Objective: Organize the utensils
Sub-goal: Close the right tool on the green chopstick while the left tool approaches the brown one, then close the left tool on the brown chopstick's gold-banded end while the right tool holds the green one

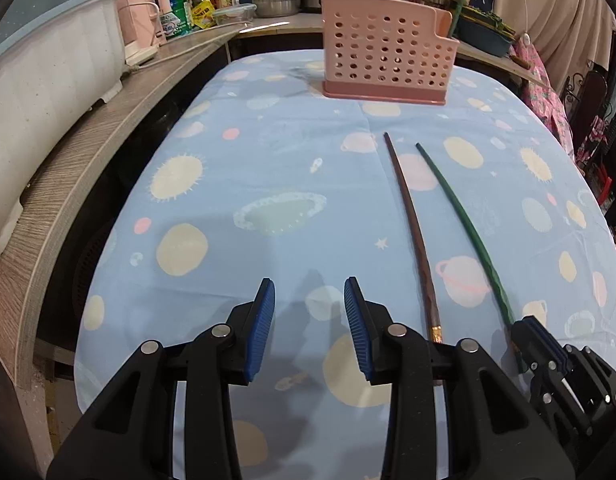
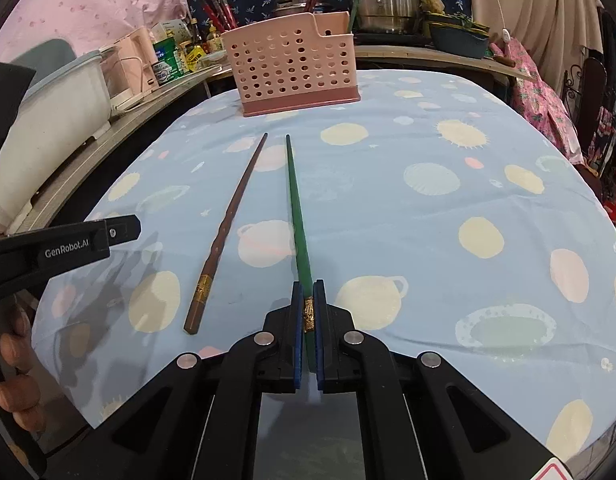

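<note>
Between the ribbed blue pads of the right hand-held gripper, pressed together, sits the thick end of a slim green chopstick, pinched right at its gold patterned band; its tapered tip points away across the bench, which wears a soft blue cloth printed with pale planets. Just beside it lies a brown chopstick, wavy-carved near its own gold band. The left hand-held gripper hovers spread over bare cloth, its blue pads holding nothing. Farther off stands a pink plastic caddy, boxy and perforated with round holes.
</note>
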Motion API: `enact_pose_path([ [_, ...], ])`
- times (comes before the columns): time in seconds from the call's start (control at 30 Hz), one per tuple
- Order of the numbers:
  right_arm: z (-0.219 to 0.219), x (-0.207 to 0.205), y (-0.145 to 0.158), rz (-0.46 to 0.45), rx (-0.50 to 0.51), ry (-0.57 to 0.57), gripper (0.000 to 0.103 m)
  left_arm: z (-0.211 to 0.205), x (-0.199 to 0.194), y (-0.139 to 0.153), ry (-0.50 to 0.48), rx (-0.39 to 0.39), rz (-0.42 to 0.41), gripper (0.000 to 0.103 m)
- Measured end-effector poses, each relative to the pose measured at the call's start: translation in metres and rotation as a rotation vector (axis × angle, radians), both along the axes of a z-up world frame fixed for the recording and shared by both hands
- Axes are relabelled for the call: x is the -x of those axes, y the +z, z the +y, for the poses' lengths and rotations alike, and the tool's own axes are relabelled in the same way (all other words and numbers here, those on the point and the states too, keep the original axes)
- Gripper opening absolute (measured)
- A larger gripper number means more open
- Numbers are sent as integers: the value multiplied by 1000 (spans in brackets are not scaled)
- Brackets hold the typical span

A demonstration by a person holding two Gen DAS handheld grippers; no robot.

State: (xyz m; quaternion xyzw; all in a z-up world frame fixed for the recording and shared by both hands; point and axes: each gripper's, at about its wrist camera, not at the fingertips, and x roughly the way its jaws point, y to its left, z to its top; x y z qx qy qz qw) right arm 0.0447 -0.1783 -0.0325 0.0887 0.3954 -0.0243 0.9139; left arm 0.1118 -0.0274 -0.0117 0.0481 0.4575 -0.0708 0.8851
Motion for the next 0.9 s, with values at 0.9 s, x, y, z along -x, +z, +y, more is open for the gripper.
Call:
enact_pose_path([
  [0.9, -15, 9, -7, 0, -48, 21, 8, -55, 18, -23, -112, 2, 64, 44],
])
